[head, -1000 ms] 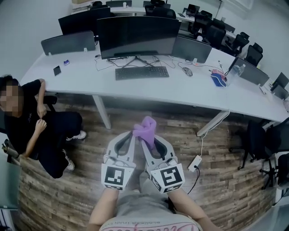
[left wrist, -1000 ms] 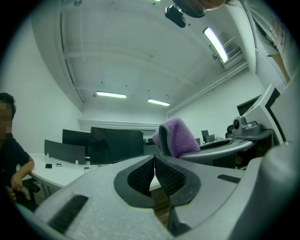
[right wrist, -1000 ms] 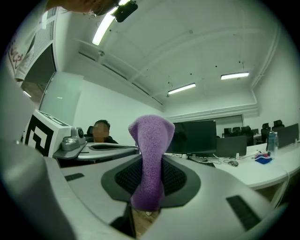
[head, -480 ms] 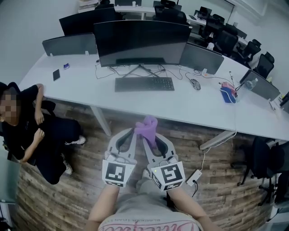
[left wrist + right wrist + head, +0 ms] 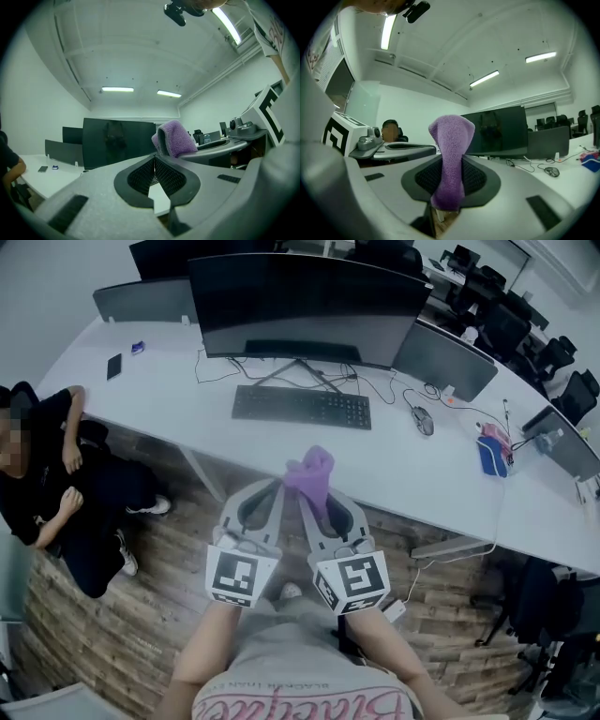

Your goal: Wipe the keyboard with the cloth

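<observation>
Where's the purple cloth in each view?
Head view: centre, cloth sticking up from the right gripper, in front of the desk.
Left gripper view: right of centre, cloth beyond the jaws, not between them.
Right gripper view: dead centre, cloth clamped between the jaws.
Shared landmark: the big monitor behind it.
</observation>
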Available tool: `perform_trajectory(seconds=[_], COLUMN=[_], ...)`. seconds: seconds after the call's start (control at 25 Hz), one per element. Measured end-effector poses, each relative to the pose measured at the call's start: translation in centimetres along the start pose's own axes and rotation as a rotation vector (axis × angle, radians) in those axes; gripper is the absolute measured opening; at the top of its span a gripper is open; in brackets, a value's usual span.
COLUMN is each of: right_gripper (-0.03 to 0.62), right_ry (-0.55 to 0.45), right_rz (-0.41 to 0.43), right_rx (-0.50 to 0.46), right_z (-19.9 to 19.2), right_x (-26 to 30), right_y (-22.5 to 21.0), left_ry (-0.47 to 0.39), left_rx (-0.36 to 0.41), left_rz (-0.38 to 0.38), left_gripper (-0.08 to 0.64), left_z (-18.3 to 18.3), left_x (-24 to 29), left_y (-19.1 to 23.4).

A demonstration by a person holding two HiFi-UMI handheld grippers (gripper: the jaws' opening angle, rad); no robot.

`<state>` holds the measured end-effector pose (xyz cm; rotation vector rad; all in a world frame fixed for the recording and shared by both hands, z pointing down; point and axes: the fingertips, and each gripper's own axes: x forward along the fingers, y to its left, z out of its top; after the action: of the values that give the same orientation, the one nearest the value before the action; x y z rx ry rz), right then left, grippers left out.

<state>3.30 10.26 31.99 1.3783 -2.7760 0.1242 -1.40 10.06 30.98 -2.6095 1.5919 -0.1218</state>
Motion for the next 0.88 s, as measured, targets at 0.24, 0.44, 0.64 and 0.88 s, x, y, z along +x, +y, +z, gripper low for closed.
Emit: perform_trajectory(seconds=[0.24, 0.44, 0.64, 0.88], right_gripper=[0.087, 0.087, 0.087, 0.087], right_ry=[0.018, 0.044, 0.064, 0.1], right_rz=[0.05, 0.061, 0.074, 0.074], right_rx=[-0.001, 0.004, -0.006, 0.009], right_z=[-1.0, -1.8, -2.0, -2.6], right_x=[1.9, 3.4, 5.9, 10.6], right_y=[-1.2, -2.5, -3.4, -5.1], left_ry=[0.017, 0.039, 0.057, 0.067], left_rx=[-0.008, -0.007, -0.023, -0.044], left_rz=[0.029, 0.051, 0.053, 0.059], left_gripper=[0.008, 0.008, 0.008, 0.008], left_z=[-1.0, -2.1, -3.0, -4.5], left_x=[1.9, 3.4, 5.5, 8.8], left_y=[0.6, 1.7, 3.5, 7.2])
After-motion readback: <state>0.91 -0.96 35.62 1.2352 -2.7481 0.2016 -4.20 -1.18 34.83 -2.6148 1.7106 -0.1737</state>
